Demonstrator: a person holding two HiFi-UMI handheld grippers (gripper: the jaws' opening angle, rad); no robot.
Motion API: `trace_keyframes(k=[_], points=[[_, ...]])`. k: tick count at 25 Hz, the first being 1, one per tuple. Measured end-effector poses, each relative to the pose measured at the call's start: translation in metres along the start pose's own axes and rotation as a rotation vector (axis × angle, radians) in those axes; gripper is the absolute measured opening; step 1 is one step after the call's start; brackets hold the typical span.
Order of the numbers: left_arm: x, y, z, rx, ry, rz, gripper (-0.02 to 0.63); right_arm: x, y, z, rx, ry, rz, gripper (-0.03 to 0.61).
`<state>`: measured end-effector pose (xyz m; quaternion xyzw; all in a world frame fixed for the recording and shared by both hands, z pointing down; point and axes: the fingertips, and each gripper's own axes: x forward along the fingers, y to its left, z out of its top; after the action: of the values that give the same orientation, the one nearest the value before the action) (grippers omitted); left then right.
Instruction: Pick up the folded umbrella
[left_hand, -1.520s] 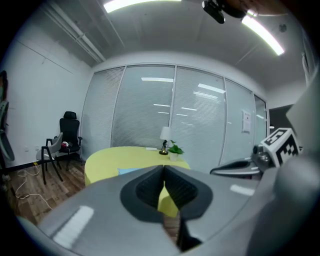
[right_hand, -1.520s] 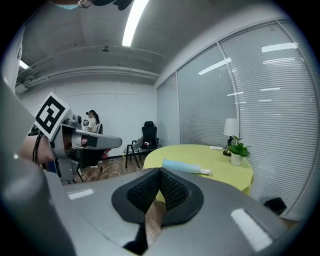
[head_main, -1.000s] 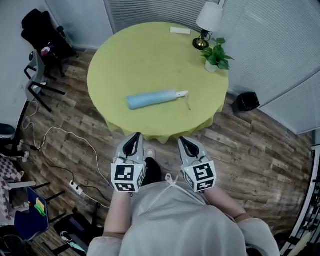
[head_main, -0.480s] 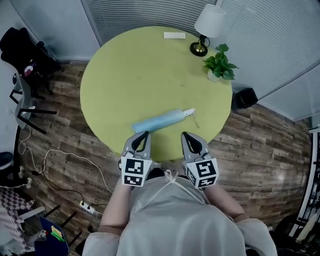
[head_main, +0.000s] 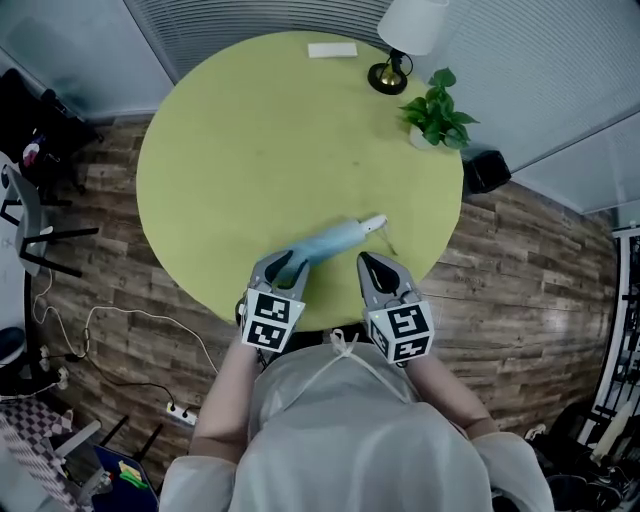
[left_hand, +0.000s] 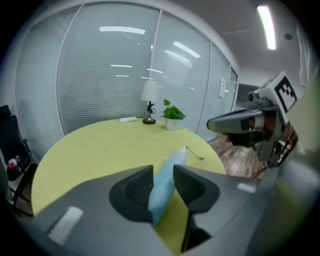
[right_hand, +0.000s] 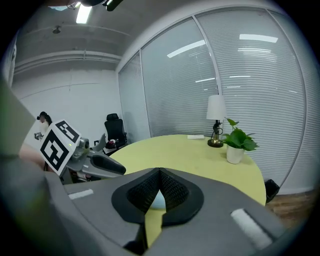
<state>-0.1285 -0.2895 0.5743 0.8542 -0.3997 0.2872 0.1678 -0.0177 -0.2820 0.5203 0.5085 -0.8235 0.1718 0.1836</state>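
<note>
The folded light-blue umbrella (head_main: 335, 238) lies on the round yellow-green table (head_main: 250, 150), near its front edge, white handle end to the right. My left gripper (head_main: 283, 266) is over the umbrella's left end. Its jaws are opening, and in the left gripper view the umbrella (left_hand: 170, 167) shows in the narrow gap of the left gripper (left_hand: 163, 172); the pads do not press on it. My right gripper (head_main: 371, 266) hangs at the table's edge, right of the umbrella, shut and empty. In the right gripper view a blue sliver of umbrella (right_hand: 157, 201) shows under the right gripper (right_hand: 160, 173).
A table lamp (head_main: 405, 30), a potted plant (head_main: 435, 110) and a flat white box (head_main: 331, 50) stand at the table's far side. A black bin (head_main: 485, 172) is on the wood floor at the right. Chairs (head_main: 30, 210) and a power strip with cables (head_main: 180, 410) are at the left.
Both grippers moved forward from in front of my body to the table's near edge. The left one came down over the umbrella's left end and its jaws parted.
</note>
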Motion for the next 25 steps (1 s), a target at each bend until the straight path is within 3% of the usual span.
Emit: trace_keyframes(k=[4,10,14,25], points=[[0.032,-0.006,-0.017,0.081,0.153,-0.073,0.230,0.014,-0.017,0.000,0.000,0.031,0.020,0.000],[0.074,-0.017,-0.030,0.247,0.321,-0.137,0.338,0.028,-0.049,0.002,0.013,0.055,0.036,0.000],[0.101,-0.025,-0.044,0.346,0.428,-0.185,0.360,0.031,-0.067,0.000,0.025,0.061,0.046,0.000],[0.145,-0.023,-0.075,0.440,0.658,-0.226,0.376,0.037,-0.101,-0.013,0.039,0.093,0.066,0.000]])
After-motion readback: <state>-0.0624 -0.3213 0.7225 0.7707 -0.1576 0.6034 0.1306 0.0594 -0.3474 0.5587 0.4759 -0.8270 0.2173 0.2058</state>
